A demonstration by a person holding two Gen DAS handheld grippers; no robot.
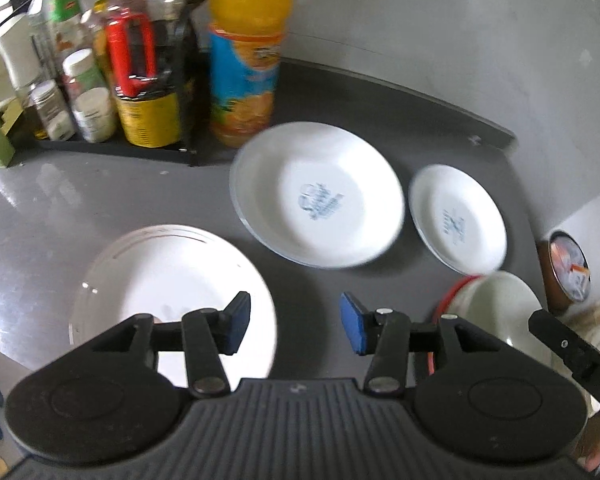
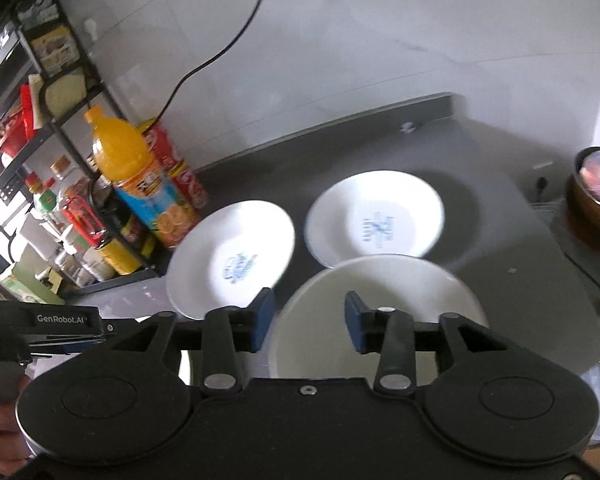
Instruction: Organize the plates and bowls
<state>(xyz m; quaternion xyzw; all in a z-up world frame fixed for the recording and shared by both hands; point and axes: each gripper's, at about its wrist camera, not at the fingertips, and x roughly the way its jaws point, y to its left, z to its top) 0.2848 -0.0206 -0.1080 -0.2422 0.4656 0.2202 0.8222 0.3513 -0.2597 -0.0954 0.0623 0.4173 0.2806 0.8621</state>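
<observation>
Plates (image 1: 318, 196) lay apart on our surface (image 1: 100, 196); both claws, left (image 1: 296, 326) and right (image 2: 309, 322), gaped empty, so we feared nudging the bowl (image 2: 380, 312) off.

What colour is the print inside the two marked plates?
Blue-grey, clearest in the left wrist view.

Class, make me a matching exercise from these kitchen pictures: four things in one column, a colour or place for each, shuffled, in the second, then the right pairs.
Things
1. juice bottle
2. plain plate
3. small printed plate
4. gripper pads

Descriptions
A. blue
B. farthest right of the three plates in the left wrist view
C. orange, standing beside the black rack
D. white, partly under the left gripper

Pairs: 1-C, 2-D, 3-B, 4-A
</observation>
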